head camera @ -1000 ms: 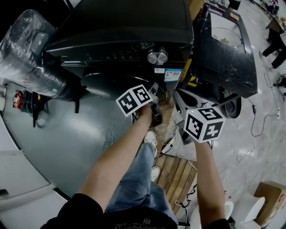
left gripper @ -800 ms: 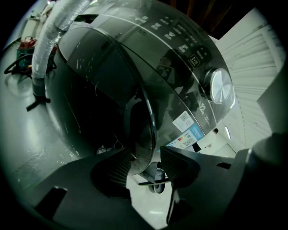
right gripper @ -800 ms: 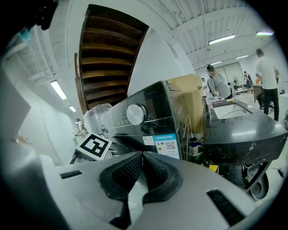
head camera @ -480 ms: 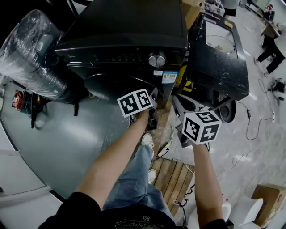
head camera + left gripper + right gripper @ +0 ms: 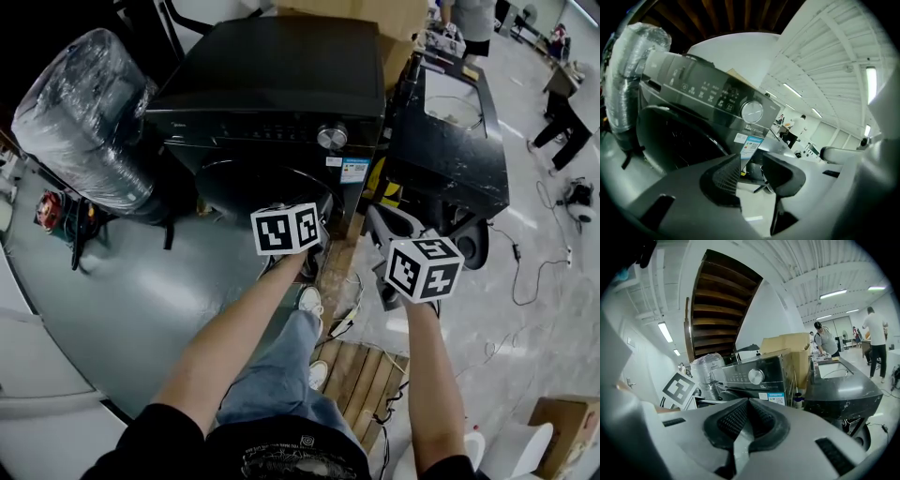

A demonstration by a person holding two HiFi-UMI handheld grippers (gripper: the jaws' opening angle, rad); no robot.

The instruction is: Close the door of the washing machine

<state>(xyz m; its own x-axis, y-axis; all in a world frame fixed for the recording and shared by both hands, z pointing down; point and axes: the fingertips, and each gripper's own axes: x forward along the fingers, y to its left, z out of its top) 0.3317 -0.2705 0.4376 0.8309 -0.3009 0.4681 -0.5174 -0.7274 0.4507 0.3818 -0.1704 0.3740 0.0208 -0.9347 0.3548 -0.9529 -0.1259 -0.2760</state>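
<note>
The black front-loading washing machine (image 5: 281, 84) stands ahead of me, and its round dark door (image 5: 258, 187) lies flush against the front. The door (image 5: 679, 140) fills the left of the left gripper view, under the panel with the silver knob (image 5: 752, 111). My left gripper (image 5: 751, 164) hangs a short way off the door's right edge; its jaws are closing with nothing between them. Its marker cube (image 5: 286, 228) hides the jaws from above. My right gripper (image 5: 747, 401) is shut and empty, held off to the right (image 5: 424, 267), pointing at the machine (image 5: 750, 376).
A plastic-wrapped cylinder (image 5: 84, 122) stands left of the machine. A second black appliance (image 5: 450, 141) sits right beside it. A wooden pallet (image 5: 361, 366) and cables lie by my feet. A cardboard box (image 5: 562, 422) is at the bottom right. People stand at the far right.
Both grippers have risen and drawn back a little from the machine's front. The left gripper's cube has rolled to sit squarer to my view.
</note>
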